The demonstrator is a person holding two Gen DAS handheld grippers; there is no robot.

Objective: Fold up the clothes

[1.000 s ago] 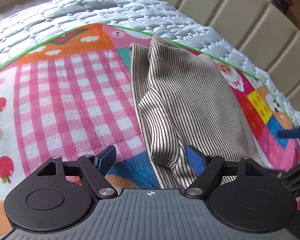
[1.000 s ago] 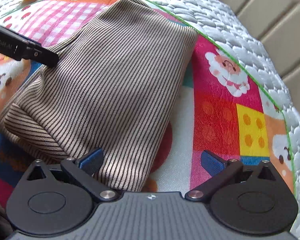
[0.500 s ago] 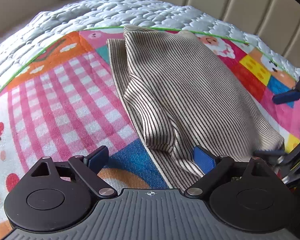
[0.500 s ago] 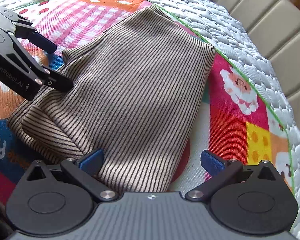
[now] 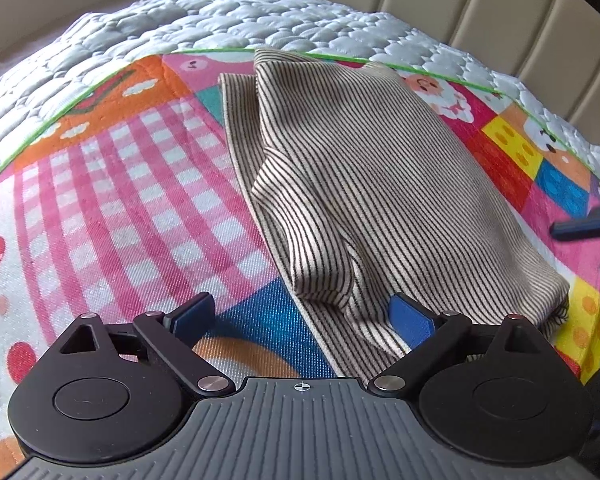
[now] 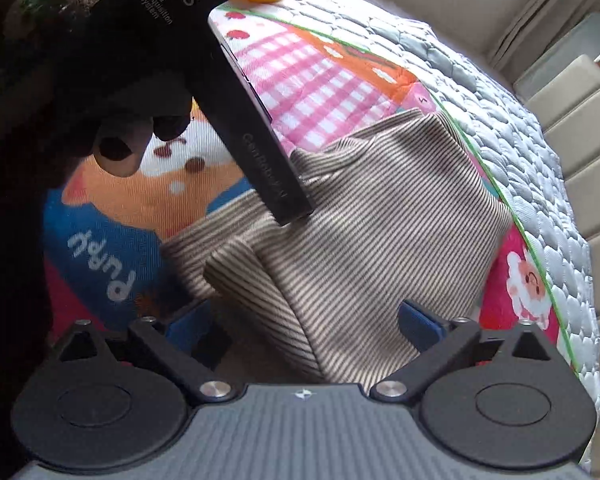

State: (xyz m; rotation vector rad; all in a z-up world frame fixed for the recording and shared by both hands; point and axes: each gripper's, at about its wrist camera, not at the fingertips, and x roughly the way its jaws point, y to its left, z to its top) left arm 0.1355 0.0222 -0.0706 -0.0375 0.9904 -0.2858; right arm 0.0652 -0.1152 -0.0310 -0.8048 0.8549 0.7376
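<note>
We see a striped garment, already folded into a long bundle, lying on a colourful play mat with its long axis running away from both tools. The left gripper stands wide, its jaws having just opened, straddling the near left edge without pinching; the right gripper, wide but just narrowed, straddles the near end. Cloth under both tools is hidden.

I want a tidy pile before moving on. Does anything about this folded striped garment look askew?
Yes. The striped garment is folded unevenly: a lower layer sticks out along its left edge in the left wrist view, and the near corner bunches into a loose lump on the colourful mat rather than lying flat.
</note>
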